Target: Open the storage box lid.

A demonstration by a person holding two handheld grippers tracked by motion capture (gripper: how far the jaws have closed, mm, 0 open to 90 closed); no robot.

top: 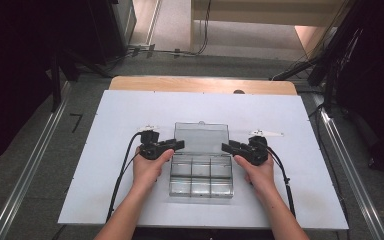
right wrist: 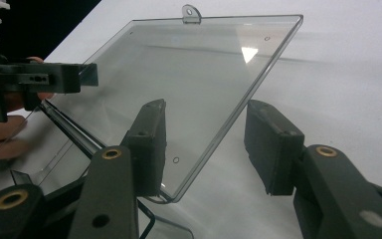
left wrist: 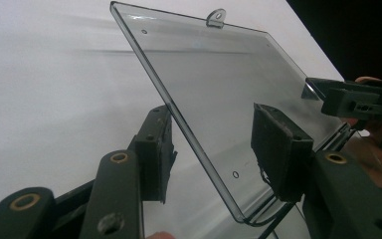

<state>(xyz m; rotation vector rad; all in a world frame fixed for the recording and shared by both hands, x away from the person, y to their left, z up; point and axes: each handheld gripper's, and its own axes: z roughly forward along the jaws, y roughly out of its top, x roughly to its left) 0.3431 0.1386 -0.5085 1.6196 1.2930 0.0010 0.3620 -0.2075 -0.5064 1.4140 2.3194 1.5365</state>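
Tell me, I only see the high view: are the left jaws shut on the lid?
Observer: No. The left gripper is open, with one jaw on each side of the edge of the lid.
Operator: And the right one?
Observer: The right gripper is open too, with its jaws on either side of the opposite edge.
Operator: Does the lid have a hole?
Observer: Yes, the tab on its top edge has one.

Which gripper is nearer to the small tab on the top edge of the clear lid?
Neither clearly. The left gripper straddles the lid's left edge, the right gripper its right edge; the tab sits midway between them.
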